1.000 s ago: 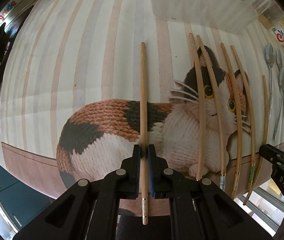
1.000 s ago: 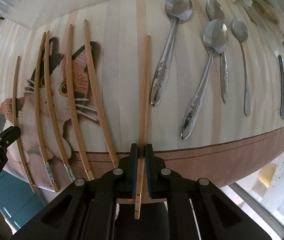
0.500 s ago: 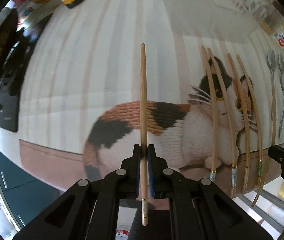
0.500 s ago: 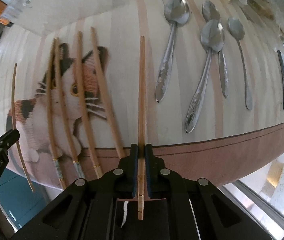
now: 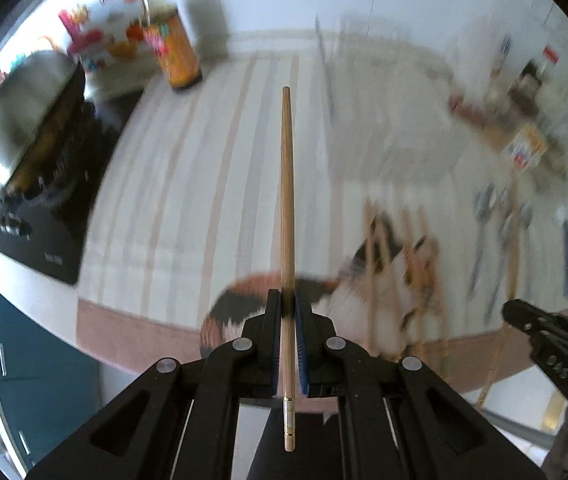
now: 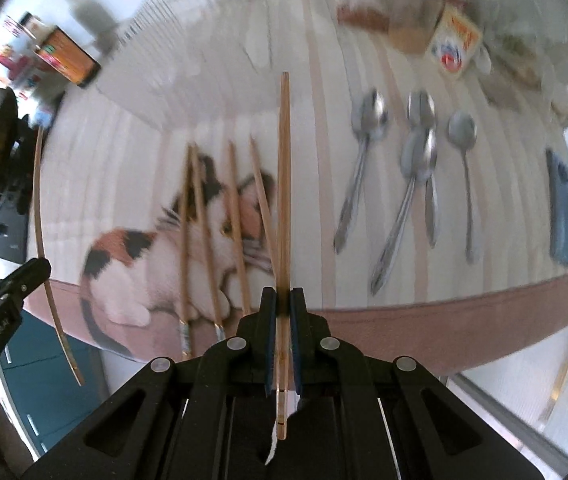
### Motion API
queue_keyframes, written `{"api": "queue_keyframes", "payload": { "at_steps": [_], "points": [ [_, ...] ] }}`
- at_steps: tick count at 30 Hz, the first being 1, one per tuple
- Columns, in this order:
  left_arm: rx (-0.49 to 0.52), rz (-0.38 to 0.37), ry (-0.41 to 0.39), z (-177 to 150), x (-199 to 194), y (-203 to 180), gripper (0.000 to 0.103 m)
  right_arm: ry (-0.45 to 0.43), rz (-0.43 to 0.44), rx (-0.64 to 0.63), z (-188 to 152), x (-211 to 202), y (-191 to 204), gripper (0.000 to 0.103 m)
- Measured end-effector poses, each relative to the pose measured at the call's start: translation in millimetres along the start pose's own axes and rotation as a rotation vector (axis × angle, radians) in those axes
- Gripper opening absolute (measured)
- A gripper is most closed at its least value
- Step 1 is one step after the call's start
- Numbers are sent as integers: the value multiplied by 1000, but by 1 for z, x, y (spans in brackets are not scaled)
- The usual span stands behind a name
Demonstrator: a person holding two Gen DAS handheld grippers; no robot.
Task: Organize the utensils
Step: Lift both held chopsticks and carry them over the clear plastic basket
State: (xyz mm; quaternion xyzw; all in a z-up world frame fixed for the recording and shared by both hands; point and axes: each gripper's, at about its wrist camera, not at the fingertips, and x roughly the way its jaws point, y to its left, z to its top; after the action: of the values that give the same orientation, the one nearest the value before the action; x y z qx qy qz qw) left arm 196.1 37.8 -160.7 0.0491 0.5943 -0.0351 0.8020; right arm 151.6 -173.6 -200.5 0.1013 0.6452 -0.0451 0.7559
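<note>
Above the cat-print mat [image 6: 131, 264], both of your tools are loaded. The left gripper [image 5: 288, 344] is clamped tight on one wooden chopstick [image 5: 287, 208], gripped near its banded butt end, tip pointing far and slightly up. The right gripper [image 6: 282, 340] is likewise pinched closed on a second chopstick [image 6: 282, 184], same hold.

Judgement: you are mid-carry, both sticks lifted clear of the mat. Keep each stick in line with its fingers; the long free end will swing if you rotate the wrist fast. The left view is heavily smeared, so slow down before placing. Lower each stick flat, not tip first, and open only once it rests.

On the mat, four chopsticks [image 6: 211, 236] lie roughly parallel across the cat's face, with a pair almost touching on the left. To their right lie the spoons [image 6: 416, 184], handles near, two overlapping; further right a blue phone [image 6: 562, 212].

Surroundings: striped pale cloth with a pink near border, a stovetop with a steel pot [image 5: 15, 120] at far left, an orange bottle [image 5: 171, 52] behind, cartons at far right. Destination container: cannot tell from these views.
</note>
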Motion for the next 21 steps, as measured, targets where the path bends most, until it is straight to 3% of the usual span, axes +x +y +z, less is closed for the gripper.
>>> {"api": "queue_keyframes", "payload": {
  "at_steps": [6,10,15,21],
  "points": [
    [29,-44,-108,60,-36,-6,4,-88,-16,-6,57,-25,16,7],
    [53,-72,-137,100,-41,-14,4,-127,-28,12,101,-40,21,7],
    [62,-116,-109,153,-30,-23,4,-143,-17,42,151,-46,23,7],
    [21,-197,2,210,1,-29,4,-113,31,58,212,-31,30,7]
  ]
}}
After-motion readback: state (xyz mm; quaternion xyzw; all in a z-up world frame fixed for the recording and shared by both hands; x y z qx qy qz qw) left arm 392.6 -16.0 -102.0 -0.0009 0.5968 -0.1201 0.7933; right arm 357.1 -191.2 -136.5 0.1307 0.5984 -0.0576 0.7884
